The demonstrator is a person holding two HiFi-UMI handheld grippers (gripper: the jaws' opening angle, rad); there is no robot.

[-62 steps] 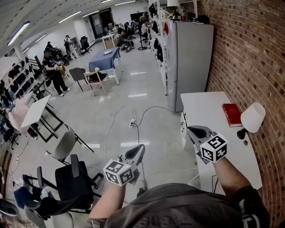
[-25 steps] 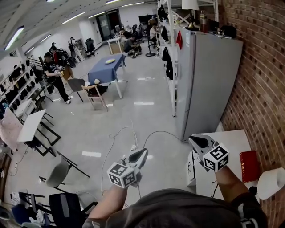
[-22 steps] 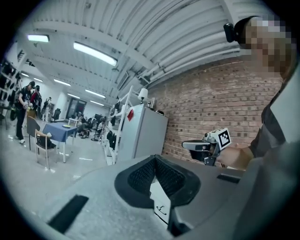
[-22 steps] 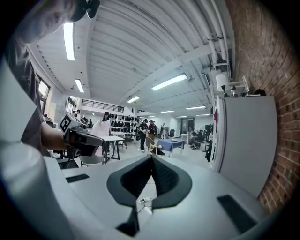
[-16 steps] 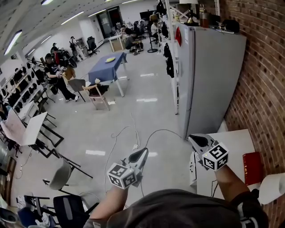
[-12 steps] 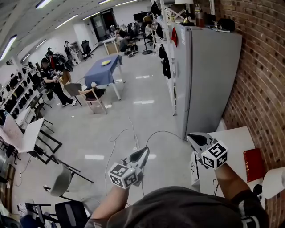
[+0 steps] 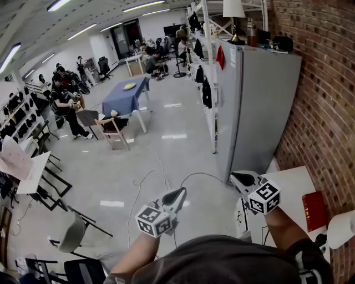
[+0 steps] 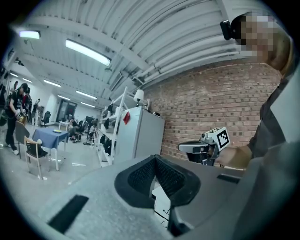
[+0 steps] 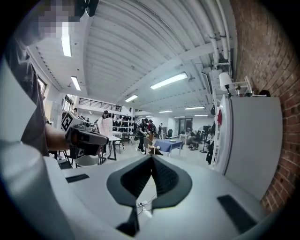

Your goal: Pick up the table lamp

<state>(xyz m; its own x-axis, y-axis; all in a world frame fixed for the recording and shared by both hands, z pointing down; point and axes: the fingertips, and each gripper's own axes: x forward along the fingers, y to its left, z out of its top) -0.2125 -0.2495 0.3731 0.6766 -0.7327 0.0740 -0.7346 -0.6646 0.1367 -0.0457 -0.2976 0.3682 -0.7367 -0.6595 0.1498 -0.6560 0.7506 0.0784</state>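
The table lamp (image 7: 340, 228), with a white shade on a dark base, stands on the white table (image 7: 288, 180) at the head view's lower right edge, partly cut off. My right gripper (image 7: 237, 177) is shut and empty, held over the table's left end, well short of the lamp. My left gripper (image 7: 179, 193) is also shut and empty, out over the floor to the left of the table. Each gripper view shows its own pads (image 8: 143, 174) (image 9: 161, 176) pressed together with nothing between them. The lamp is not in either gripper view.
A red book (image 7: 312, 210) lies on the table beside the lamp. A tall grey cabinet (image 7: 260, 105) stands behind the table against the brick wall (image 7: 327, 83), with another lamp (image 7: 233, 10) on top. Cables (image 7: 166, 180) run across the floor; chairs, tables and people are farther left.
Both shut grippers have drifted slightly across the room. Since the earliest frame the head view has lifted, so the lamp and book have slid to the lower right edge.
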